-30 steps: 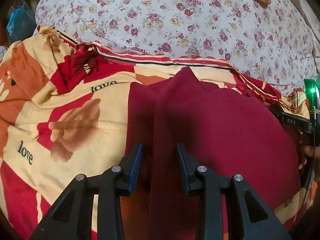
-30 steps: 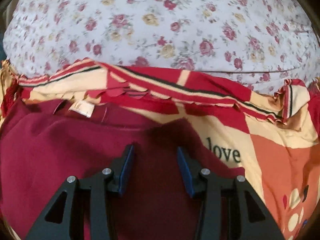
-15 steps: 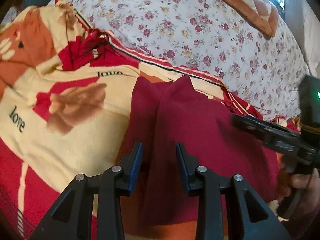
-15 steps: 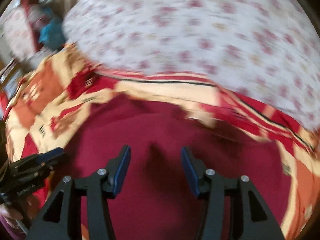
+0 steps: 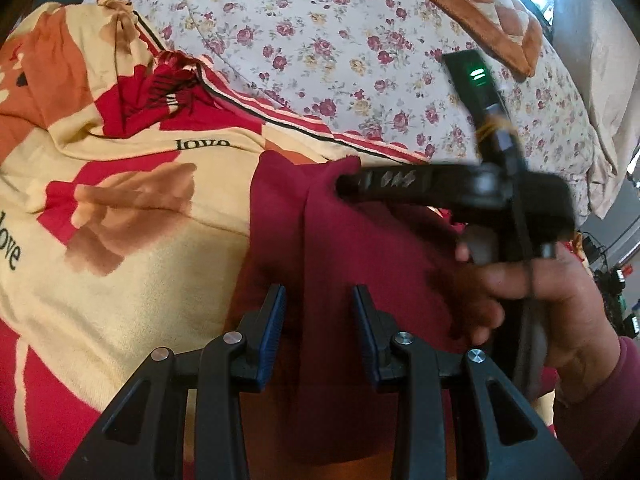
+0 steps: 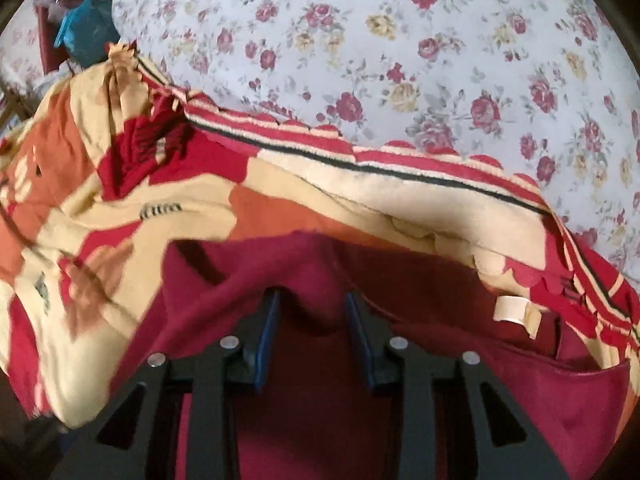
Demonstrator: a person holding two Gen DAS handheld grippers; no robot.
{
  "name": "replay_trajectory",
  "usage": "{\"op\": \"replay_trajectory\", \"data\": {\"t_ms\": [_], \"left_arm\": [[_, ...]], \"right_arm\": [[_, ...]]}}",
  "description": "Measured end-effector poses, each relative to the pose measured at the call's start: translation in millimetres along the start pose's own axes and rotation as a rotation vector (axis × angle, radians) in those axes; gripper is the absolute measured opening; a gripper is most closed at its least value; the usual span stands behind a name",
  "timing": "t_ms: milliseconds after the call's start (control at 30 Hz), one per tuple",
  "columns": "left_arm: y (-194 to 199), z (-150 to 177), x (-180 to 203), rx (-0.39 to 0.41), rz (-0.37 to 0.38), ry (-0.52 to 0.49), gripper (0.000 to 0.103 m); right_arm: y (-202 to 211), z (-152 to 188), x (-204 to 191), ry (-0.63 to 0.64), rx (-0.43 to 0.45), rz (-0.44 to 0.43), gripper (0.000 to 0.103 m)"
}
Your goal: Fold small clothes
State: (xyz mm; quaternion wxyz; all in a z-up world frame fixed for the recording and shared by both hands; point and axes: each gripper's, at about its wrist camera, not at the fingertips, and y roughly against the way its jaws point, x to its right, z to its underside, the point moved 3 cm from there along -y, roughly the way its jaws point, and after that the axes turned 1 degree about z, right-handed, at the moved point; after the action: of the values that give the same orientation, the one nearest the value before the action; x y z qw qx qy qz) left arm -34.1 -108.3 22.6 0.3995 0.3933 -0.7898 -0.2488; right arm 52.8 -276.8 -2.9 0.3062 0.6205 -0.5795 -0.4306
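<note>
Maroon garment (image 5: pixel 360 240) is spread on a patterned blanket (image 5: pixel 132 280) printed with "love", cream, red and orange blocks. In the left wrist view a raised lengthwise fold is seen running up the cloth from between the pads. In the right wrist view a cream label (image 6: pixel 514 314) is noted at the garment's neck edge, to the right; the near edge of the cloth is lifted into a ridge.

Left gripper (image 5: pixel 318 316): angled down at the garment, jaws set narrowly apart over the fold; whether the pads press the cloth cannot be told.

Right gripper (image 6: pixel 312 318): pointed steeply down, jaws just closing, a bunched hump of maroon cloth lying between the blue pads (image 6: pixel 270 328); a firm pinch cannot be confirmed, though cloth is seen draped over the fingertips. In the left wrist view this tool is seen crossing the garment from the right, blurred, its handle wrapped by the person's right hand (image 5: pixel 532 300), maroon sleeve (image 5: pixel 592 400) at the wrist.

Beyond the blanket, a white floral sheet (image 5: pixel 360 40) is recorded, with a brown chequered cushion (image 5: pixel 472 4) at its far edge
</note>
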Motion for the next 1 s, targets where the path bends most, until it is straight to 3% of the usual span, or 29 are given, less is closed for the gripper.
{"op": "replay_trajectory", "data": {"t_ms": [67,167,267,333,367,400,767,833,900,967,1000], "left_arm": [[0,0,-1,-0.002,0.009,0.006,0.013],[-1,-1,-1,-0.004,0.01,0.005,0.013],[0,1,0,-0.002,0.009,-0.004,0.013],[0,1,-1,0.0,0.01,-0.006,0.013],[0,1,-1,-0.001,0.011,-0.006,0.013],[0,1,-1,-0.001,0.013,-0.005,0.013],[-3,-1,-2,0.0,0.024,0.003,0.013],[-3,-1,-3,-0.001,0.032,0.01,0.013],[-3,-1,-4,-0.003,0.045,0.022,0.013],[-3,-2,-7,-0.005,0.063,0.04,0.013],[-3,-2,-9,-0.007,0.078,0.056,0.013]], "right_arm": [[16,-1,0,-0.053,0.033,-0.051,0.042],[21,-2,-6,-0.091,0.02,-0.124,0.065],[1,-1,-21,-0.074,-0.061,-0.16,0.064],[-5,1,-30,-0.019,-0.058,-0.114,0.041],[-8,1,-36,0.027,-0.047,-0.068,0.017],[-6,1,-39,0.048,-0.037,-0.048,0.013],[-22,1,-47,0.074,-0.032,-0.051,0.009],[-12,0,-44,0.054,-0.017,-0.084,0.014],[2,1,-37,-0.001,-0.005,-0.15,0.035],[21,6,-27,-0.039,0.014,-0.182,0.05],[28,10,-23,-0.045,0.024,-0.176,0.052]]}}
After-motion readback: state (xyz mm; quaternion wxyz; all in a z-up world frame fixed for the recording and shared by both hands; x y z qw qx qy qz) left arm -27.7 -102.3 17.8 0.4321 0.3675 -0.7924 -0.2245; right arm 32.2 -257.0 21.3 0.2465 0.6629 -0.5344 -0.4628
